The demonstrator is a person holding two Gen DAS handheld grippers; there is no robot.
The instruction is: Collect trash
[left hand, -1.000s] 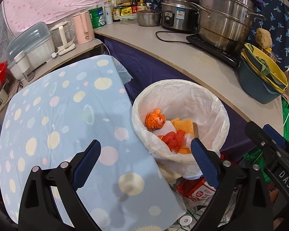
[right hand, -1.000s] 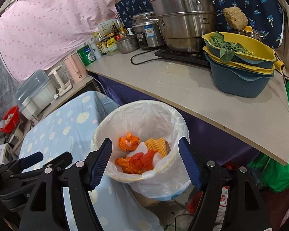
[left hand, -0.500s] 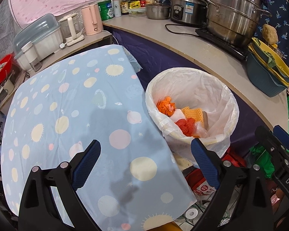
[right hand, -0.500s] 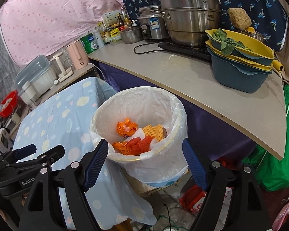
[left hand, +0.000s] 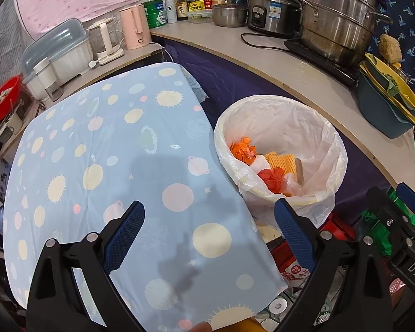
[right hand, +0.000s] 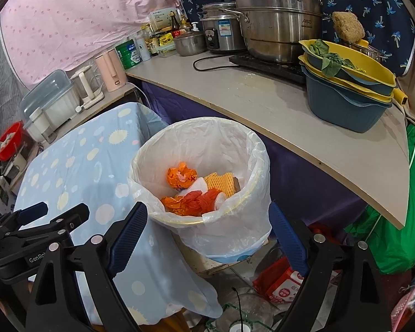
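Right gripper (right hand: 207, 229) hangs over the near rim of the bin (right hand: 258, 166), pointing down into it. Jaws are opening, wider than a second ago, and nothing sits between the pads; the bin's near wall and liner just show through the gap. In that view the bin sat higher and a bit smaller a second ago; now it fills the middle of the frame and more floor clutter shows below it, including a red packet (right hand: 285, 279).

Left gripper (left hand: 207, 235) is spread wide and empty over the near edge of the blue spotted tablecloth (left hand: 110, 152). Its spread looks the same as a second ago. The view has shifted though: the cloth takes up more of the frame and the bin (left hand: 334, 144) has slid right. Almost no change over the last half second.

Trash is in the bin, inside the white liner: an orange crumpled wad (right hand: 181, 178) toward the back left, a red crumpled bag (right hand: 199, 200) nearer the front, a yellow foam net (right hand: 221, 182) and a bit of white paper between them. The pile looks the same as in the earlier frames.

Bin stands on the floor just beside the table's right edge, in front of the counter (right hand: 290, 116). The counter carries a stack of steel pots (right hand: 279, 27), a rice cooker (right hand: 218, 31) and stacked yellow and blue basins (right hand: 345, 94). All unchanged.
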